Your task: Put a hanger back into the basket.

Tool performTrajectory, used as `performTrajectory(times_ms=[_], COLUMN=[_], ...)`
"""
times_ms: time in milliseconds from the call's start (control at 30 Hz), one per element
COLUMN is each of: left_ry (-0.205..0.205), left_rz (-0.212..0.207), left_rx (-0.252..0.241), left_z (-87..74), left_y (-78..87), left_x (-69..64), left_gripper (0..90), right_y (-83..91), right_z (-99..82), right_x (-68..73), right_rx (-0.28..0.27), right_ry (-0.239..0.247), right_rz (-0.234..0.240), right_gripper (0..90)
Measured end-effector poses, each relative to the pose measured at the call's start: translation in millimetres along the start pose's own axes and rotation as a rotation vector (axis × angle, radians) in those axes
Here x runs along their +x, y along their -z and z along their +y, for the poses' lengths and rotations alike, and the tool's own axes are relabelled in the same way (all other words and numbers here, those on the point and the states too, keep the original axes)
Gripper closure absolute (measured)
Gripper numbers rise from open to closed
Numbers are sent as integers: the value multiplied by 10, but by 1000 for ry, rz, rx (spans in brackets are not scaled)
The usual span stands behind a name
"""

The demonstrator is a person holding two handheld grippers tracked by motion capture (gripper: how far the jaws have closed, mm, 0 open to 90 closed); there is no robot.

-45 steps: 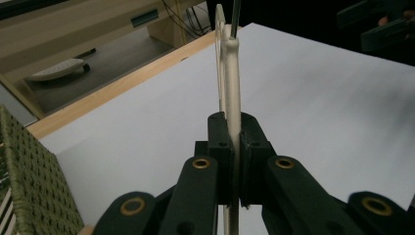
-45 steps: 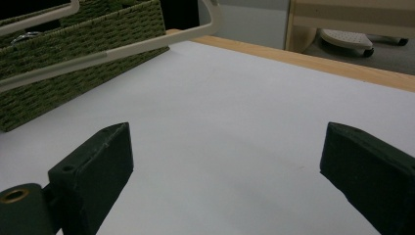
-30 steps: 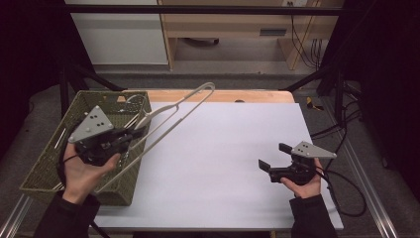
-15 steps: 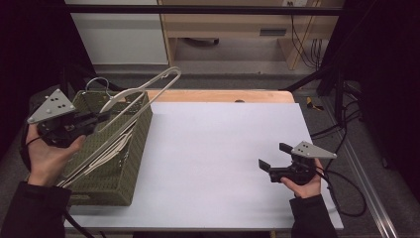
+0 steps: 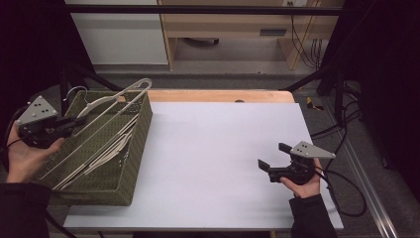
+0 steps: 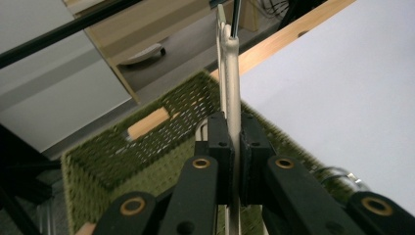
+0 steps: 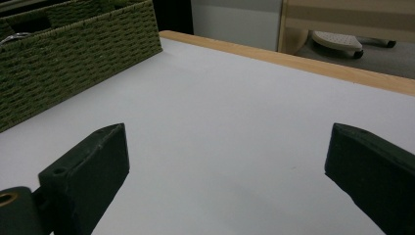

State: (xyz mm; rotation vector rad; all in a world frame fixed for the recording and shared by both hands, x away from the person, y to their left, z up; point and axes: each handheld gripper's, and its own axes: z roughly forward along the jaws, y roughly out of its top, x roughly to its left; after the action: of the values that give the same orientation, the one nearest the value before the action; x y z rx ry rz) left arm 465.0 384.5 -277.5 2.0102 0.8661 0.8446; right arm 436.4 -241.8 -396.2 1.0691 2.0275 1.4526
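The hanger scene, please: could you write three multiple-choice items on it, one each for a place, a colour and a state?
1. Where does the basket stand?
A. at the table's left edge
B. at the table's middle
C. on the floor

2. What colour is the basket?
A. red
B. olive green
C. white

3. How are the left gripper's jaws?
A. wide open
B. shut on nothing
C. shut on the hanger

Key: 1 A, it sits on the white table at the left; 2 B, green weave; 3 C, the left gripper view shows the pads pressing the pale hanger.
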Motion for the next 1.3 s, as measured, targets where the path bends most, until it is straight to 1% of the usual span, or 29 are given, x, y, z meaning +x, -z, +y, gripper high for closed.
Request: performTrajectory(times_ms=[33,67,167,200,233,300,333,400,433,500,533,567,667,700,767,800,833,867,933,967,1000,1067,1100,1167,1233,1267,1300], left_ry=[-4,-8,-8,3,3,-5,-17,-26,-30,-40,-48,-47,-72,-67,-74,-66,-72,-89,-107,-102,-101,-118,-111,-102,-82,-97,-97], left_rz=[1,2,9,10,12,14,18,22,23,22,22,24,27,26,24,27,28,29,33,32,33,36,35,25,5,-8,-25], left_rx=[9,6,33,46,47,60,55,71,69,79,92,116,155,155,150,146,153,172,189,180,183,207,211,221,193,211,221], left_z=[-34,-66,-162,-193,-221,-271,-293,-338,-358,-389,-406,-428,-505,-534,-583,-608,-636,-663,-718,-743,-766,-816,-849,-913,-951,-948,-940], left_y=[-3,-15,-32,-32,-39,-51,-68,-93,-108,-149,-177,-203,-290,-315,-353,-376,-397,-410,-446,-472,-495,-525,-535,-540,-536,-532,-540], left_x=[35,70,144,152,164,183,192,198,196,183,172,152,123,111,91,72,61,58,45,31,20,13,10,14,2,-3,-22], left_gripper=[860,860,860,860,860,860,860,860,860,860,860,859,860,860,860,860,860,860,860,860,860,860,859,858,855,850,845], right_y=[-2,-2,-5,-5,-3,-2,-2,-6,-9,-13,-14,-16,-16,-15,-15,-16,-18,-20,-21,-21,-22,-24,-25,-25,-26,-27,-29], right_z=[-1,0,-2,-2,-1,-1,-2,-3,-4,-6,-7,-8,-9,-8,-9,-9,-9,-9,-11,-11,-11,-11,-12,-12,-12,-13,-14], right_x=[1,3,2,1,2,2,3,2,4,8,8,10,10,10,9,9,11,13,14,15,15,14,14,17,18,18,18], right_rx=[-1,1,1,0,0,0,0,1,2,5,6,7,6,6,6,6,6,6,8,8,8,9,9,9,9,9,9], right_ry=[0,-2,2,2,1,1,1,4,3,2,5,5,7,7,7,8,7,6,8,7,7,10,11,10,10,11,12], right_rz=[-1,1,-2,-2,0,-1,-1,-2,-2,-1,1,1,0,1,-1,-1,0,0,0,2,1,-1,-1,-1,0,0,0], right_gripper=[35,35,35,35,36,37,37,38,38,38,39,39,39,40,39,40,40,40,40,40,40,40,41,41,42,42,42])
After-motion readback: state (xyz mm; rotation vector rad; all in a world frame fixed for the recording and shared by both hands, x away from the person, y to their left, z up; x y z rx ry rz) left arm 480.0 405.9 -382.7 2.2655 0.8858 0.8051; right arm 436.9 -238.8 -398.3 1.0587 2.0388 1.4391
